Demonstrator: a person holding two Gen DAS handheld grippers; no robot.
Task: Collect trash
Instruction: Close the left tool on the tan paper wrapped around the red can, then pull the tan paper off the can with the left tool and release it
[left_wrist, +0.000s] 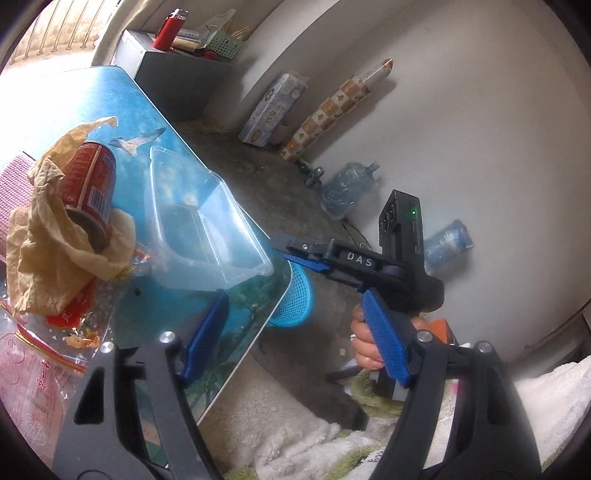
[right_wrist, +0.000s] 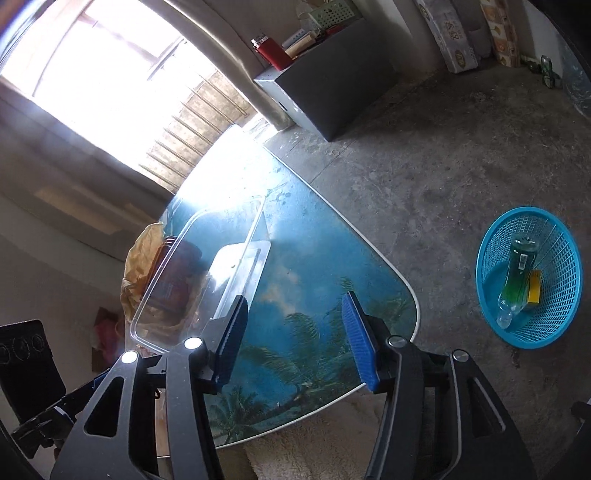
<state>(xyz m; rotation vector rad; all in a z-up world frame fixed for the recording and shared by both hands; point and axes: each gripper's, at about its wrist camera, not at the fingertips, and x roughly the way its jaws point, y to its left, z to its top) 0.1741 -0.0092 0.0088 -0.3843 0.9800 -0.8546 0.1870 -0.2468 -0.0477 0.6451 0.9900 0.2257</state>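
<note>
On the blue sea-print table (left_wrist: 155, 110) a red can (left_wrist: 88, 184) lies on crumpled brown paper (left_wrist: 44, 251). A clear plastic container (left_wrist: 199, 221) lies beside it, near the table's edge. Printed plastic bags (left_wrist: 37, 369) lie closer to me. My left gripper (left_wrist: 295, 336) hangs open over the table's corner, holding nothing. My right gripper (left_wrist: 282, 247), held in a hand (left_wrist: 364, 343), has its tips at the container's near corner. In the right wrist view the right gripper (right_wrist: 295, 339) is open over bare table, with the container (right_wrist: 207, 280) just outside its left finger. A blue basket (right_wrist: 528, 277) on the floor holds a green bottle (right_wrist: 517, 273).
A grey cabinet (right_wrist: 332, 88) with a red flask (right_wrist: 271, 50) stands beyond the table. Water jugs (left_wrist: 347, 188), a tissue pack (left_wrist: 273, 110) and a rolled patterned mat (left_wrist: 332, 110) line the wall. A white fluffy blanket (left_wrist: 295, 435) lies below the table's rounded corner (right_wrist: 413, 306).
</note>
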